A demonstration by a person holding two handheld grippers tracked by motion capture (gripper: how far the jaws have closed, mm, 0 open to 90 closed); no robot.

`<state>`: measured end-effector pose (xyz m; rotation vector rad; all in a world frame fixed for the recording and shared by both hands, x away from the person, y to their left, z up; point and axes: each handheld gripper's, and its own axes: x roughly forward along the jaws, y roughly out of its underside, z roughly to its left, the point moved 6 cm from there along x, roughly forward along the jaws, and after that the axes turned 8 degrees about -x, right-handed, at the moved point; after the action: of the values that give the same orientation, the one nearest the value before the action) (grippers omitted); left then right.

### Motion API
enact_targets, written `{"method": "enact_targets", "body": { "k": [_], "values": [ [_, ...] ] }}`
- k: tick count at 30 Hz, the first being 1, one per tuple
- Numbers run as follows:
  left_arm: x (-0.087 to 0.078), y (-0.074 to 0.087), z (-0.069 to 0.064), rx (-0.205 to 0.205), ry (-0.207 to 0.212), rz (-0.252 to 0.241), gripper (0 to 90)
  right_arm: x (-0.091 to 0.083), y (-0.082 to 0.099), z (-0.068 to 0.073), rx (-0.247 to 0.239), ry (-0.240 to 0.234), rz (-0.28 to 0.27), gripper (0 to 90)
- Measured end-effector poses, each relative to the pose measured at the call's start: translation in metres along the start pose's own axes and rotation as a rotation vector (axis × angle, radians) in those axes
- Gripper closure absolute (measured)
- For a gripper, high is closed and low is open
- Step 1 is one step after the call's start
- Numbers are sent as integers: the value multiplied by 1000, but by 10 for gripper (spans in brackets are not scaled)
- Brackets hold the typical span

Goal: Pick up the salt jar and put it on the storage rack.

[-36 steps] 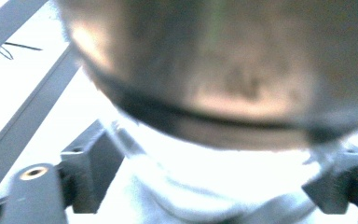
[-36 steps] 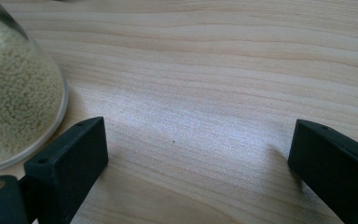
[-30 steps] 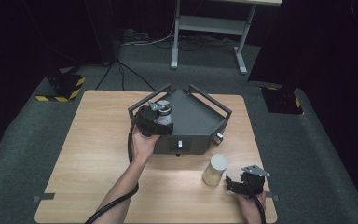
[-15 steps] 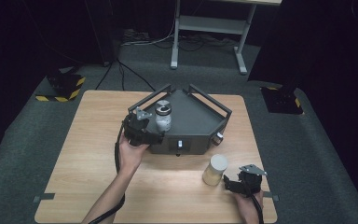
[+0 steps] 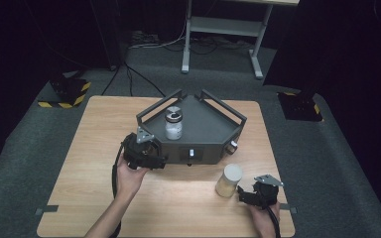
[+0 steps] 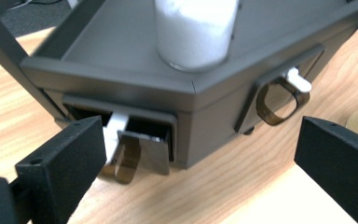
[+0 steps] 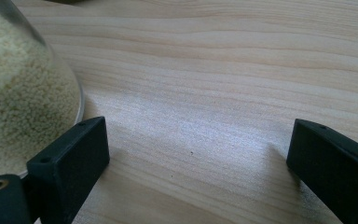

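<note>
A dark grey angular box [image 5: 206, 130] with rails stands mid-table. On its top sits a glass jar of white powder [image 5: 172, 124], its base seen close in the left gripper view [image 6: 196, 30]. My left gripper [image 5: 155, 157] is at the box's front left corner. Its jaws have just been opening and stand wide [image 6: 200, 158] with nothing between them. Ahead of them a small drawer [image 6: 144, 140] sticks out a little. A jar of yellowish grains [image 5: 229, 180] stands on the table. My right gripper [image 5: 245, 194] rests open just right of that jar [image 7: 23, 93].
A second drawer front with a brown loop pull [image 6: 279, 95] faces the front of the box. The wooden table [image 5: 89, 148] has bare room at left and along the near edge. Beyond it are grey carpet, cables and a metal stand [image 5: 223, 25].
My left gripper has let go of the white jar on the box, opened, and drawn back down-left to the box's front corner. The right gripper has stayed put.
</note>
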<state>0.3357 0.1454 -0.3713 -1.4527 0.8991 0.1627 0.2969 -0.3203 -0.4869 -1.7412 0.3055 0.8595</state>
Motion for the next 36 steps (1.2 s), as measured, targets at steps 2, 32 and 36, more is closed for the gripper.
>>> {"method": "enact_targets", "body": {
  "k": [2,32,36],
  "values": [
    [0,4,0,2,1,3,21,0,0,0,0,0,0,53],
    [48,95,-7,2,-32,143,20,0,0,0,0,0,0,53],
    [56,96,-10,6,-40,156,21,0,0,0,-3,1,0,53]
  ]
}}
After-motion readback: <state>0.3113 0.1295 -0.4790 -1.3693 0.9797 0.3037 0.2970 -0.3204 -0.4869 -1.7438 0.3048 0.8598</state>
